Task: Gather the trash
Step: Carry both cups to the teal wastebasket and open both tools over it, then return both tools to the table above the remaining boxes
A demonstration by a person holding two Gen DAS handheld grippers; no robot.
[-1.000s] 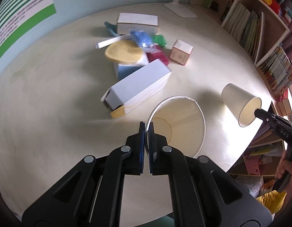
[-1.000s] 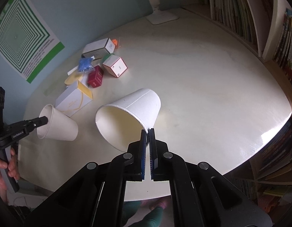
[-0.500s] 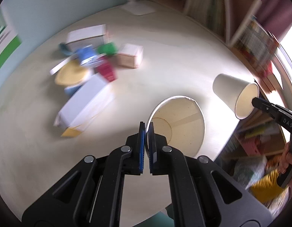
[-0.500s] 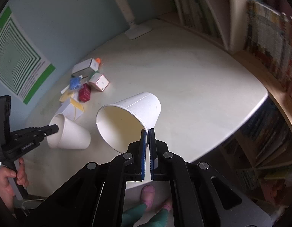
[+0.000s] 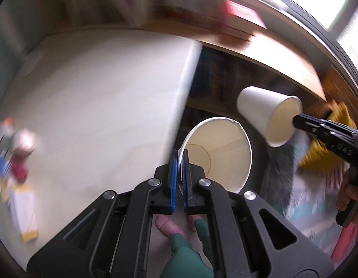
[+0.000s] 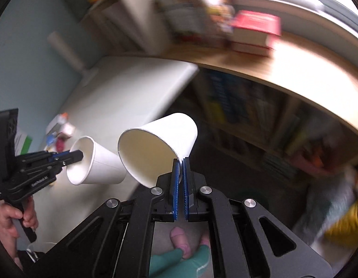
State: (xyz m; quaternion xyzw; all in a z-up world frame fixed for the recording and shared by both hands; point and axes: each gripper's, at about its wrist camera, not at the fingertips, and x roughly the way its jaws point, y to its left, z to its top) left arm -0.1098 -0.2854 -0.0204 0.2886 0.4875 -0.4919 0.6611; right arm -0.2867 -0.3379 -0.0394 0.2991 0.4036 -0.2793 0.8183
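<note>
Gripping cups by their rims beyond the tabletop point(image 5: 97, 97) edge, each mouth tilted toward its camera: left hand-held gripper point(image 5: 179, 159) pinches a stained cup point(image 5: 225, 153); right hand-held gripper point(image 6: 181, 164) another cup point(image 6: 160, 146). Boxes point(image 5: 19, 162) lie far left.

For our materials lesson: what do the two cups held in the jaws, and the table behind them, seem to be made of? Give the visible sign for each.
Left cup: probably paper, matte cream inside, with a side seam and a brownish ring stain at the bottom.
Right cup: likely the same paper, matte white outside, thin rolled rim.
Table: smooth pale cream top, perhaps laminate or painted board; blur leaves it open.
</note>
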